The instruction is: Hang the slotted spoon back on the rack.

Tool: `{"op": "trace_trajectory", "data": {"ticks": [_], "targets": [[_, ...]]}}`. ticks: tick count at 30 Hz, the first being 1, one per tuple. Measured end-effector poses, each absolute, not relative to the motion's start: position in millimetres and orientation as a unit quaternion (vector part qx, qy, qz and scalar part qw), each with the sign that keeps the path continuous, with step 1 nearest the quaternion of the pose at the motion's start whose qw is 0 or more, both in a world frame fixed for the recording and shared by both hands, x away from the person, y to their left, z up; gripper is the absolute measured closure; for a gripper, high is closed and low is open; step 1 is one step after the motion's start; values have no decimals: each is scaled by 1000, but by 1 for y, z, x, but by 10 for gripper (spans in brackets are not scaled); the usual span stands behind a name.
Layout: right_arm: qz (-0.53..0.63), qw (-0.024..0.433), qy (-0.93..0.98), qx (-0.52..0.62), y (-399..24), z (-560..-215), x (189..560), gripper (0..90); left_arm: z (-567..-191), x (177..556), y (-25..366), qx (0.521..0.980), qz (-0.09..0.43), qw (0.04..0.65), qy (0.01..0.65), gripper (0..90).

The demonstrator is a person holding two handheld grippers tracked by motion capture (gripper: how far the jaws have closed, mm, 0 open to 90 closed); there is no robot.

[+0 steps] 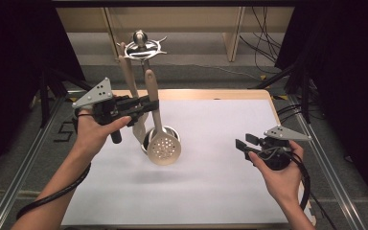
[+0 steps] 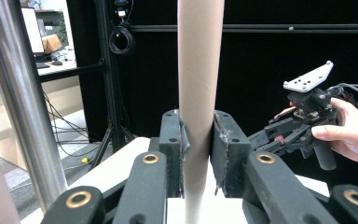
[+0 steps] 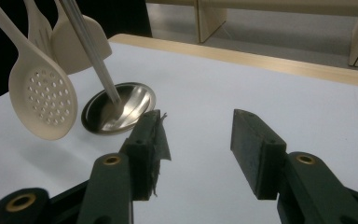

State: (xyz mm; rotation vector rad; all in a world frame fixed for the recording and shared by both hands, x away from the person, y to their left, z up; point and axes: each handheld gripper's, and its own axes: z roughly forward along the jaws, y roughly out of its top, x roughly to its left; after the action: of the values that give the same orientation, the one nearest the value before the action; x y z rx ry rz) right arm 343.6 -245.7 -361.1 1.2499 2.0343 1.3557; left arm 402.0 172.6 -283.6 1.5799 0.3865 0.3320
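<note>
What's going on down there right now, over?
Left hand-held gripper shut on skimmer handle, skimmer hanging from the rack. Right hand-held gripper open, holding nothing, above the table. Spatula close beside the skimmer.

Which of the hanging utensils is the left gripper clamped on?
The perforated spoon: the left gripper grips its handle. The two spatulas hang free behind it.

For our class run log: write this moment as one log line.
left tongs: shut on skimmer handle | skimmer: hanging by stand | right tongs: open, empty, above table
</note>
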Motion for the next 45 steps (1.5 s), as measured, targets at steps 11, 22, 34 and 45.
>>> {"op": "trace_trajectory", "data": {"ticks": [11, 22, 34, 45], "targets": [[483, 188, 723, 457, -244, -360, 342, 534, -280, 407, 177, 701, 143, 677, 174, 749], [482, 186, 724, 458, -243, -360, 342, 531, -278, 411, 178, 703, 142, 674, 174, 749], [474, 196, 732, 449, -245, -361, 344, 531, -276, 416, 180, 702, 140, 675, 178, 749], [483, 192, 727, 448, -243, -362, 344, 531, -276, 418, 182, 702, 139, 676, 178, 750]]}}
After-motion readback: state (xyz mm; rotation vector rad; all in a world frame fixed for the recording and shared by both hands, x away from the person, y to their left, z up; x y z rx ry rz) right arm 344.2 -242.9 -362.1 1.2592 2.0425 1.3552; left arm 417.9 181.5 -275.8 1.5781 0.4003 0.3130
